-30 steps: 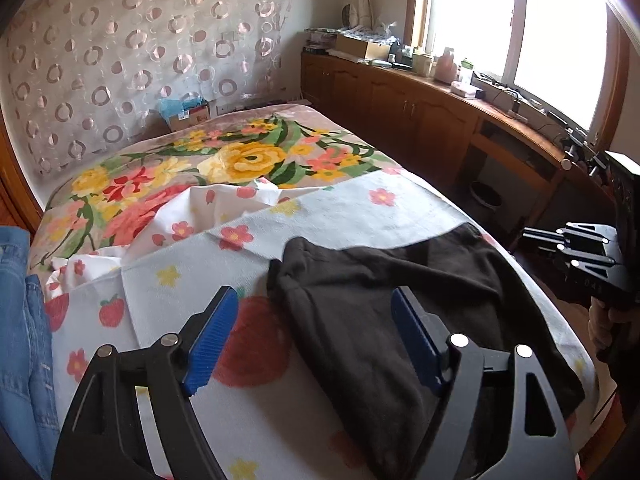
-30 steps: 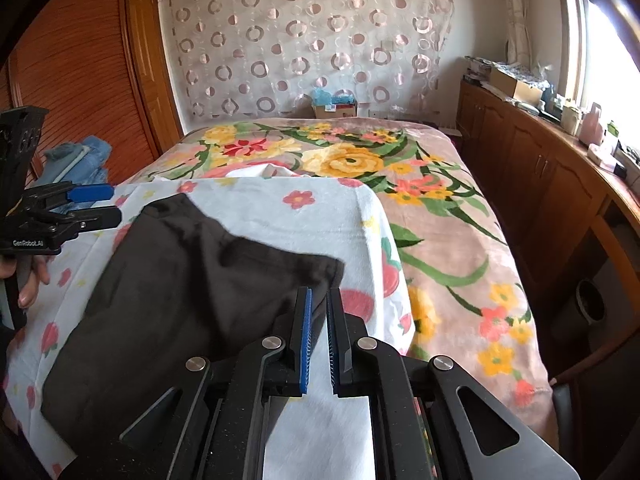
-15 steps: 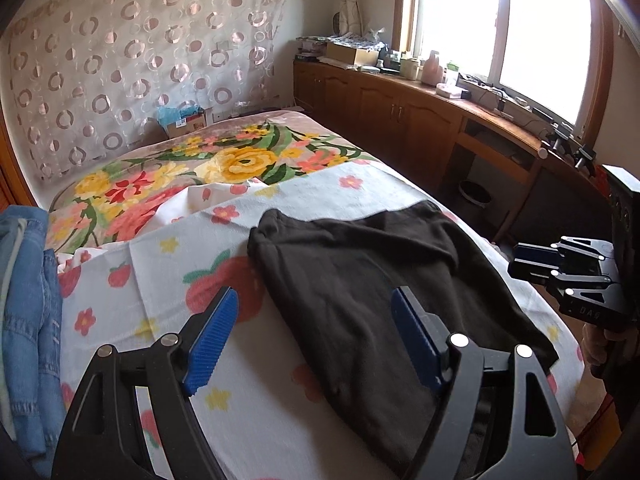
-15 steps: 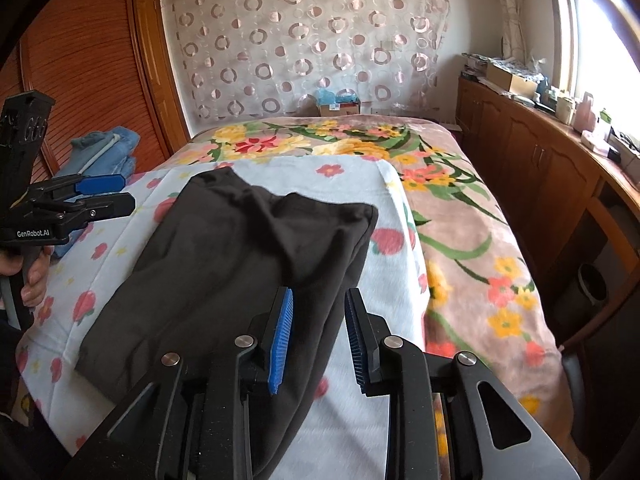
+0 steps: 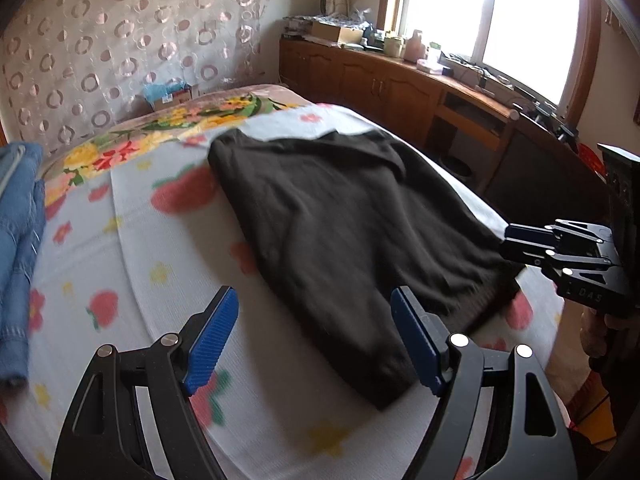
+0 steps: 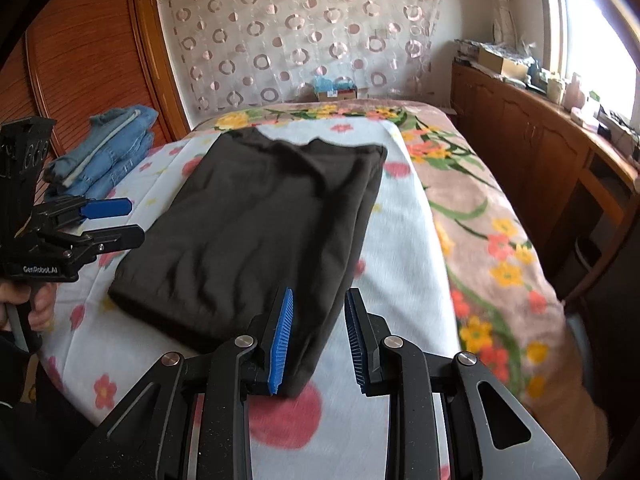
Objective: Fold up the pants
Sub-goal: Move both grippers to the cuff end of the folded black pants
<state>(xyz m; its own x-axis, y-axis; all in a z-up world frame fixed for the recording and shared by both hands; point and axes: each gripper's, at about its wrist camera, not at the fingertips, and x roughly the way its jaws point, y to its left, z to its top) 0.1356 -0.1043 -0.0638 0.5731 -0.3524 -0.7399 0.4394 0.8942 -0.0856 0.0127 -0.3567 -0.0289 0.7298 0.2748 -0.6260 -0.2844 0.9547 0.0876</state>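
Dark brown pants lie folded flat on the white strawberry-print sheet; they also show in the right wrist view. My left gripper is open and empty, hovering above the near left corner of the pants. My right gripper is open, its blue pads either side of the pants' near right corner, gripping nothing. The right gripper shows in the left wrist view at the pants' right edge. The left gripper shows in the right wrist view.
Folded blue jeans are stacked at the bed's left side, also in the left wrist view. A floral blanket covers the bed's far and right parts. Wooden cabinets run under the window. A cardboard box sits by the curtain.
My right gripper has opened, letting go of the pants' corner. Both grippers have drawn back toward the near edge of the bed. The pants now lie flat.
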